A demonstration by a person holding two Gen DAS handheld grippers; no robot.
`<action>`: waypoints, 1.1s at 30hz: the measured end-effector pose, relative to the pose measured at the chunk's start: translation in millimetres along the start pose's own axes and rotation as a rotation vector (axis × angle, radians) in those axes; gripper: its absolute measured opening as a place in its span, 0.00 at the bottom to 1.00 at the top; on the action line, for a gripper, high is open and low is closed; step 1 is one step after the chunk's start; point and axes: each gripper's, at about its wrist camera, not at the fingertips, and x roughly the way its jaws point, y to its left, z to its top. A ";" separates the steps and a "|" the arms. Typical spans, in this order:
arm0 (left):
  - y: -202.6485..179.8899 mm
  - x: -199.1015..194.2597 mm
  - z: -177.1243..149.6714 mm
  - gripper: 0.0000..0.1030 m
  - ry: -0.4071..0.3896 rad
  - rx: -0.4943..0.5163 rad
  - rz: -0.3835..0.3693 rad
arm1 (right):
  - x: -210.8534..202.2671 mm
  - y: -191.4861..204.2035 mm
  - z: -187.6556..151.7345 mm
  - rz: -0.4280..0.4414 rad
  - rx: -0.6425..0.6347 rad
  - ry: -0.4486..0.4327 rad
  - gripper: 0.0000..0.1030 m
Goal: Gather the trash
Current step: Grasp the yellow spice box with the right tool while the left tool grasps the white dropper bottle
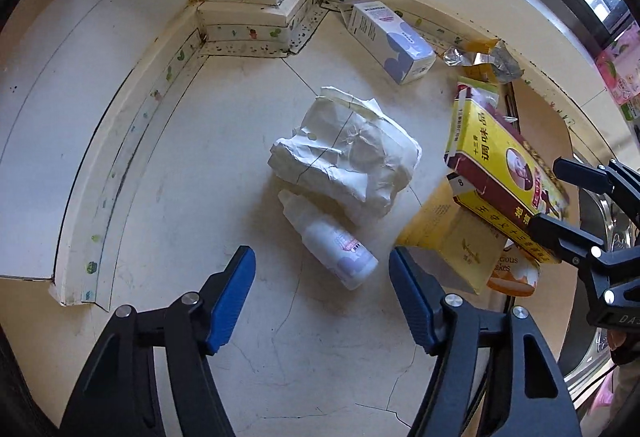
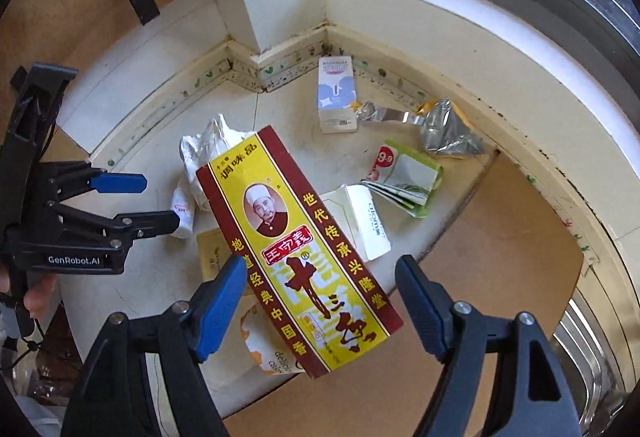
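Trash lies on a pale tiled floor in a wall corner. My left gripper [image 1: 322,293] is open and empty, just in front of a small white bottle [image 1: 336,249] that lies beside crumpled white paper [image 1: 344,157]. My right gripper [image 2: 320,301] has its jaws wide apart around a yellow and maroon seasoning box [image 2: 296,249], which seems lifted above the floor; I cannot tell whether the pads touch it. In the left wrist view that box [image 1: 500,173] sits between the right gripper's fingers [image 1: 568,229]. The left gripper [image 2: 160,201] shows at the left of the right wrist view.
A white and lilac carton [image 1: 392,41] lies by the baseboard, with a torn foil wrapper [image 1: 484,61] beside it. A green packet [image 2: 404,177], a white box [image 2: 360,221] and yellow snack packets [image 1: 452,237] lie near brown cardboard [image 2: 480,257]. A steel basin [image 2: 592,357] sits at the right.
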 end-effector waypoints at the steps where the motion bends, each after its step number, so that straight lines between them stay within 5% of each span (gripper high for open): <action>1: 0.9 3.5 0.3 0.57 0.008 -0.005 0.000 | 2.3 0.1 -0.5 0.029 0.004 -0.003 0.75; 9: 1.1 18.2 1.3 0.47 0.026 -0.018 -0.028 | 7.4 6.8 -1.0 0.037 -0.016 -0.018 0.74; 13: -5.2 26.3 -1.0 0.29 0.047 -0.006 -0.029 | 5.1 11.2 -4.2 0.020 -0.046 -0.027 0.72; 24: -20.1 11.8 -27.6 0.22 0.010 0.046 -0.030 | -3.4 16.2 -7.4 0.024 -0.014 -0.028 0.57; 27: -18.3 4.8 -38.4 0.22 0.009 0.050 -0.040 | -13.2 18.0 -8.6 0.037 0.014 -0.044 0.33; 33: -16.2 -4.6 -49.3 0.22 0.009 0.055 -0.055 | -11.8 23.0 -10.7 0.008 0.050 -0.004 0.35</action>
